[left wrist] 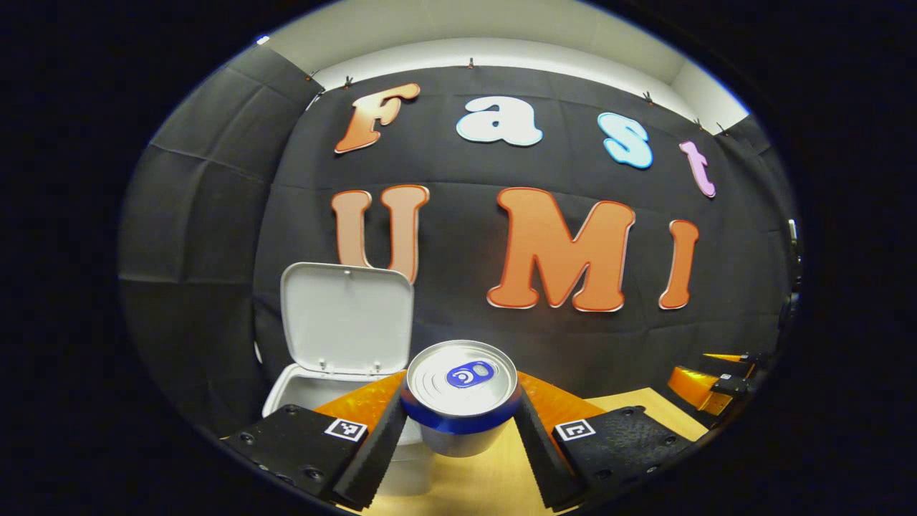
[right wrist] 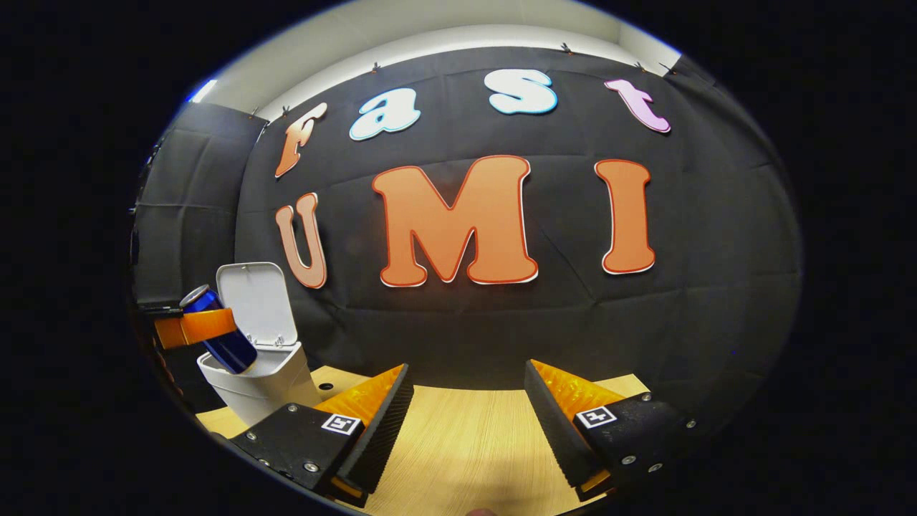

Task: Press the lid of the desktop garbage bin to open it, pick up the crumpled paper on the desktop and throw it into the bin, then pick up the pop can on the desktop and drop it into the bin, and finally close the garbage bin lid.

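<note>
In the left gripper view my left gripper (left wrist: 458, 430) is shut on the blue and silver pop can (left wrist: 462, 390), held upright above the wooden desktop (left wrist: 487, 480). The white garbage bin (left wrist: 301, 390) stands just behind and to the left, its lid (left wrist: 347, 315) raised upright. In the right gripper view the same pop can (right wrist: 218, 333) hangs tilted over the bin (right wrist: 261, 383), whose lid (right wrist: 256, 301) stands up behind it, with the left gripper's fingers (right wrist: 197, 327) around it. My right gripper (right wrist: 469, 423) is open over bare desktop with nothing between its fingers. The inside of the bin is hidden.
The wooden desktop (right wrist: 466, 444) runs back to the black cloth wall (right wrist: 501, 337). In the left gripper view the right gripper (left wrist: 716, 383) shows at the far right edge of the desk.
</note>
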